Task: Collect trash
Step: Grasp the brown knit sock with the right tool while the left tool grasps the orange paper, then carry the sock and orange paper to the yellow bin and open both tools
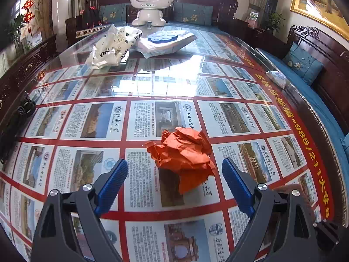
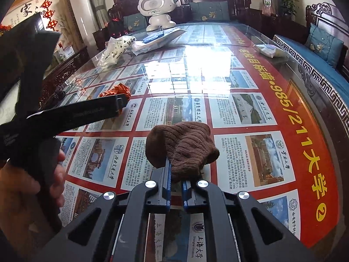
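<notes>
Trash half-won: your right gripper [image 2: 175, 174] pinches the brown knit cloth [image 2: 182, 147] over the glass table [image 2: 218, 65]; left gripper [image 1: 174, 174] gapes wide, crumpled orange paper [image 1: 185, 155] between its jaws, ungrabbed

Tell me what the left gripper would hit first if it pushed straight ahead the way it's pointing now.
Most likely the crumpled orange paper, which lies on the glass table just ahead of the open left gripper, roughly centred between its fingers. Depth is hard to judge.
</notes>
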Motion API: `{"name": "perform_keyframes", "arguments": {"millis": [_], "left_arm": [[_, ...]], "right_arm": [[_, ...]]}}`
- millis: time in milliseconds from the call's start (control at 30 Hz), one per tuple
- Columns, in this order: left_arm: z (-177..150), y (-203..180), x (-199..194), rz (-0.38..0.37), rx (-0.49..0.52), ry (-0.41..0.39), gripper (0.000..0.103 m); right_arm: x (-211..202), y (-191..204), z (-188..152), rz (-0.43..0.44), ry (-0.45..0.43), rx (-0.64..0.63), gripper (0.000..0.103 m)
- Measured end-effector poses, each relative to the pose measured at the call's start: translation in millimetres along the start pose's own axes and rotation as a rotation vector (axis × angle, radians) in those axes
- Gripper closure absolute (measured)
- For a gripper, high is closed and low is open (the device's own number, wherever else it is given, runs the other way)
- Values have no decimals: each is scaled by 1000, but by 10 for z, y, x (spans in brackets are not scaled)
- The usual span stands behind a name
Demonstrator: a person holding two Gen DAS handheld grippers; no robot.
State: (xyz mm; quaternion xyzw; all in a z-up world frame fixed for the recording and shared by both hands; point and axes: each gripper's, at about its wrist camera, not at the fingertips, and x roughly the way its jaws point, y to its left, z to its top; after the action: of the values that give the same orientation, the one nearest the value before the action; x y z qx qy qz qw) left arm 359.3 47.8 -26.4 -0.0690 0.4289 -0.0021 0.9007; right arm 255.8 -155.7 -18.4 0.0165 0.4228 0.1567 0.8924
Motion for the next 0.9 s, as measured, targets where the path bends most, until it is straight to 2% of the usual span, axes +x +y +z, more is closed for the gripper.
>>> {"name": "perform_keyframes", "arguments": {"millis": [67,167,200,233,267,400,533,700,900], "left_arm": [[44,23,105,-5,-15,25,15],[73,-9,143,20,10,10,16],[65,-17,140,26,18,9,22],[60,-33,118,34,30,4,43],[53,-45,102,31,43,7,50],[-4,-26,16,-18,22,26,55],[-166,-23,-128,-58,10,25,56],[-463,-112,-458,-76,54,1,56],[-869,-203,-1005,-63,93,-59,56]], "right_arm": [[6,-5,-2,3,1,-2,95],[12,-18,-4,9,2,1,95],[13,-24,-6,10,2,5,95],[17,-31,-6,14,2,10,95],[17,-35,-11,17,4,13,95],[-3,-23,-24,16,2,16,95],[-106,34,-52,16,-13,4,95],[-326,117,-128,5,-39,-15,95],[-629,194,-285,0,-60,-27,95]]}}
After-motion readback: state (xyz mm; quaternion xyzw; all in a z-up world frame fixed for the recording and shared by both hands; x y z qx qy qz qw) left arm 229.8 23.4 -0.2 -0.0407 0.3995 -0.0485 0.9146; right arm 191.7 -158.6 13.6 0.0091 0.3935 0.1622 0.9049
